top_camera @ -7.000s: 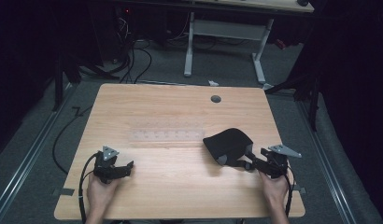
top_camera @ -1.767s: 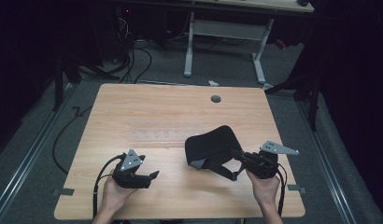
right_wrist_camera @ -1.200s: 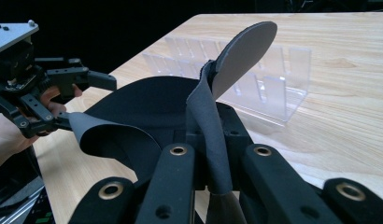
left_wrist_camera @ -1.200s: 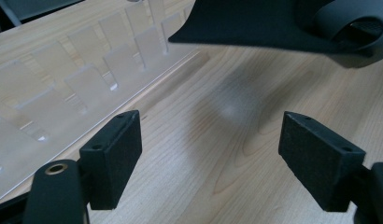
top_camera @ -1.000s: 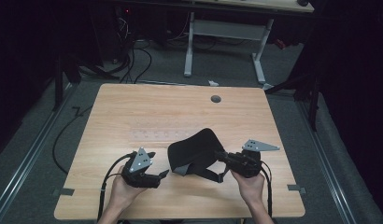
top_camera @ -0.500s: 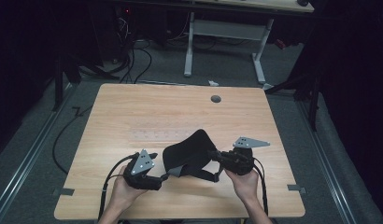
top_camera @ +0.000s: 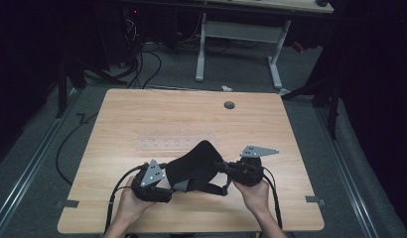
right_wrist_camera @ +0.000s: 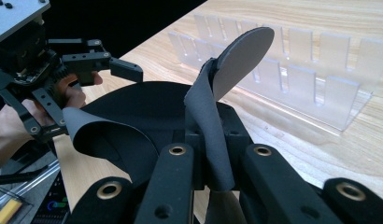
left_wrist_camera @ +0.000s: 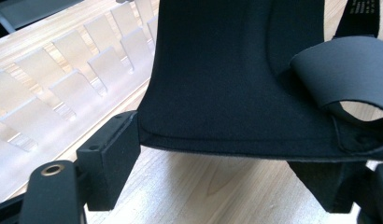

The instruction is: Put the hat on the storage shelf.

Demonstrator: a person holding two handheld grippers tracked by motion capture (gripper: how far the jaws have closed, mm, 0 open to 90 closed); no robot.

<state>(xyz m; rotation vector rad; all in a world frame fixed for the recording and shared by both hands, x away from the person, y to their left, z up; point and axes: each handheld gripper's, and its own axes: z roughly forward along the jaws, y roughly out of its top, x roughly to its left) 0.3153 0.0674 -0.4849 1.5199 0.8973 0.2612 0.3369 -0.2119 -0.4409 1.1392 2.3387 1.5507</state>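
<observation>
A black padded brace (top_camera: 191, 166) with straps hangs just above the wooden table (top_camera: 142, 114) near its front edge. My right gripper (top_camera: 223, 168) is shut on a grey strap (right_wrist_camera: 209, 126) of the brace and holds it up by that strap. My left gripper (top_camera: 169, 187) is open at the brace's left side. In the left gripper view the brace's lower hem (left_wrist_camera: 236, 144) runs between the two wide-apart jaws. The right gripper view shows the left gripper (right_wrist_camera: 105, 65) open beyond the black fabric (right_wrist_camera: 133, 112).
A clear plastic slotted rack (top_camera: 164, 145) lies on the table just behind the brace, also seen as the rack (right_wrist_camera: 292, 70) and the rack (left_wrist_camera: 63, 79). A round grommet (top_camera: 229, 104) sits near the far edge. Cables trail from both grippers off the front.
The right gripper has carried the brace leftward from the table's right side. The left gripper has moved right and now has the brace's edge between its jaws.
</observation>
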